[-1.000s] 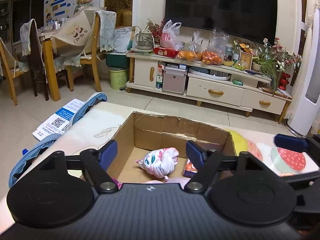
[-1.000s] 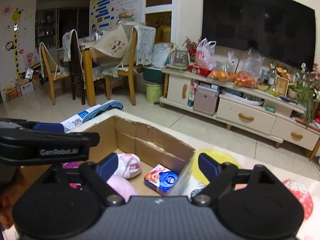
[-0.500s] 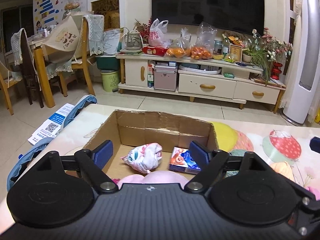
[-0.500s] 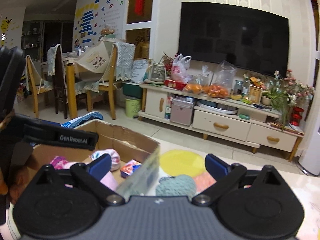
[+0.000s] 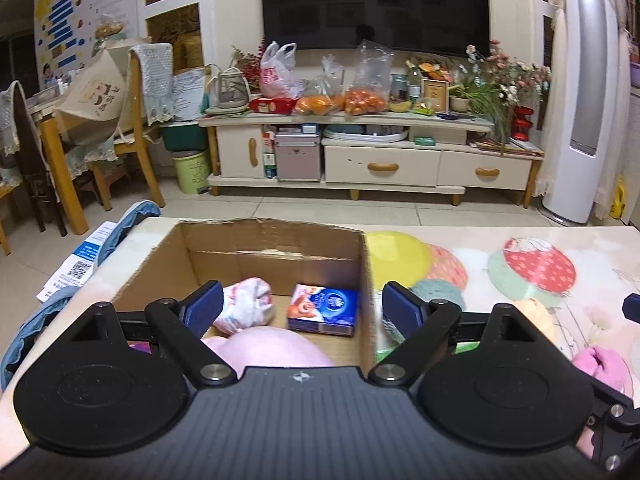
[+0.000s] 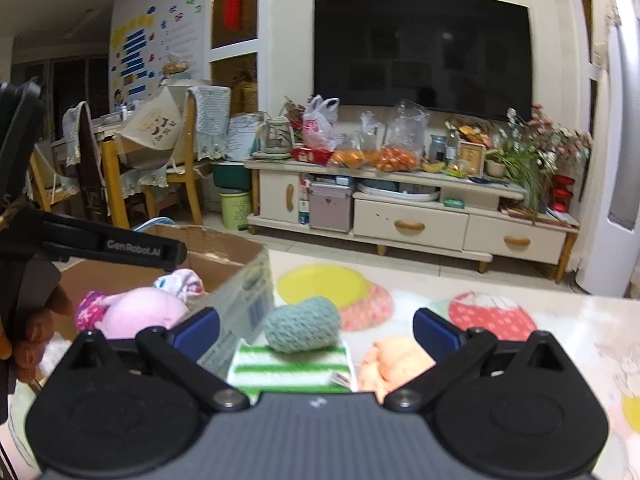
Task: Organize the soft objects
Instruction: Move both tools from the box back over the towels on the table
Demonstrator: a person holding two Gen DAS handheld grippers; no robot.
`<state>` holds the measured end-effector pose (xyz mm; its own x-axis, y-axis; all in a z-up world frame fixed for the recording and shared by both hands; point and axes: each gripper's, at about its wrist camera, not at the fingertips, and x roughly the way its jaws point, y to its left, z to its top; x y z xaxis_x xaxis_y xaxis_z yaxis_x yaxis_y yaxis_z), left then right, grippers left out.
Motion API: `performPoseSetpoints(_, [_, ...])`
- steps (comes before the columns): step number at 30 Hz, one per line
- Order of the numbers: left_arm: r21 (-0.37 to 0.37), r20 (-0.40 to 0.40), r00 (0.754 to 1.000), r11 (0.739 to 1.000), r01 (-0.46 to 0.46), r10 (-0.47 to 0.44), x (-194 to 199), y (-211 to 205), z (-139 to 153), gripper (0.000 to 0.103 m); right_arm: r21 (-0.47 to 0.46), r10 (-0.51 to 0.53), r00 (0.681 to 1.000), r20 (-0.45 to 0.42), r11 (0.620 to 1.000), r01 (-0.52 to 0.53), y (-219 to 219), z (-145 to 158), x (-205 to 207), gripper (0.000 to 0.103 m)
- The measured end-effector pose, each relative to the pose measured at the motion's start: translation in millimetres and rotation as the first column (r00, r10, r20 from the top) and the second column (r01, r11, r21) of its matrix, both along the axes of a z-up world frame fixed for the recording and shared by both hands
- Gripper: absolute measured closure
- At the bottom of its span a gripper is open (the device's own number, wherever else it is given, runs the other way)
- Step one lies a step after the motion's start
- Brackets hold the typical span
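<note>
Both grippers are wide apart and hold nothing: the left gripper (image 5: pixel 298 308) over the cardboard box (image 5: pixel 276 246), the right gripper (image 6: pixel 316 332) beside the box, its jaws just finished opening over a teal knitted toy (image 6: pixel 302 330).

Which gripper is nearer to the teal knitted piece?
Right. The right gripper is open right over the teal knitted piece; the left gripper is open over the cardboard box beside it.

The open brown cardboard box (image 5: pixel 276 256) sits on the counter (image 5: pixel 480 240) with the balloon pictures. In the box lie a rolled white patterned cloth (image 5: pixel 244 308), a small blue packet (image 5: pixel 324 310) to its right, and a round pink plush toy (image 5: pixel 272 346) in front. Right of the box, a knitted teal ball (image 6: pixel 302 324) rests on a green striped folded cloth (image 6: pixel 292 368), beside a soft orange lump (image 6: pixel 394 362).
</note>
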<state>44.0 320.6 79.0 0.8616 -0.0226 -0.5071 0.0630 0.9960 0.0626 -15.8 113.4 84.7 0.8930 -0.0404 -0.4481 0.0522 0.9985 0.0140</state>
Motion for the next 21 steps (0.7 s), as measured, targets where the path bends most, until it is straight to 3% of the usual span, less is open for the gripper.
performPoseSetpoints(21, [0.024,-0.003,0.990,0.989,0.144,-0.144,-4.9,-10.7,-8.5,0.000,0.053,-0.159,0.985,-0.068,0.985,0.163,-65.5,-35.2,-38.1,0.001])
